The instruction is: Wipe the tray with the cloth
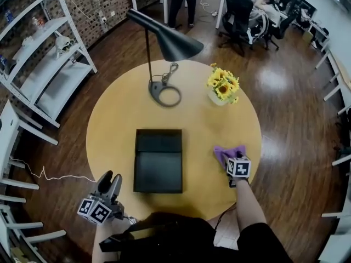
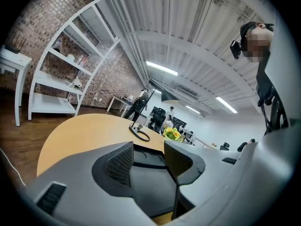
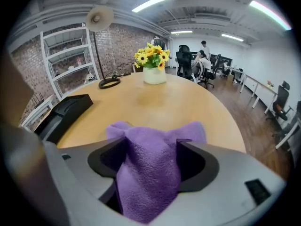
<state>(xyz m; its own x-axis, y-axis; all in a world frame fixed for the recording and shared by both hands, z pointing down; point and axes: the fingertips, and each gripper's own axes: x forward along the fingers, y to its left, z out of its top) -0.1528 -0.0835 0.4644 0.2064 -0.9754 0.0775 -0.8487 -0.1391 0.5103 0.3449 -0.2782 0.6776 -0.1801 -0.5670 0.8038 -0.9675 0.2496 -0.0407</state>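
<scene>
A: How does the tray (image 1: 158, 169) lie?

B: Flat in the middle of the round table (image 1: 118, 114). Its long axis runs from the person straight away toward the lamp (image 1: 164, 95), with 1 short end near the table's near edge. A crosswise line splits it into 2 parts, the farther one smaller.

A: And the cloth (image 1: 226, 153)?

B: It is purple and bunched on the table to the right of the tray, apart from it and near the right rim. The right gripper (image 1: 232, 158) tilts down onto it with its jaws spread wide. The cloth bulges up between them and fills the gap, but it is not clamped.

A: The other gripper?

B: The left gripper (image 1: 111, 177) hovers level at the table's near-left edge, with its jaws apart and nothing between them.

A: Is there room to move?

B: Bare wood lies between cloth and tray, and along the tray's 2 long sides.

A: Is anything in the way?

B: The lamp's ring base sits just past the tray's far end. A vase of sunflowers (image 1: 223, 85) stands well beyond the cloth. Neither lies between cloth and tray.
</scene>
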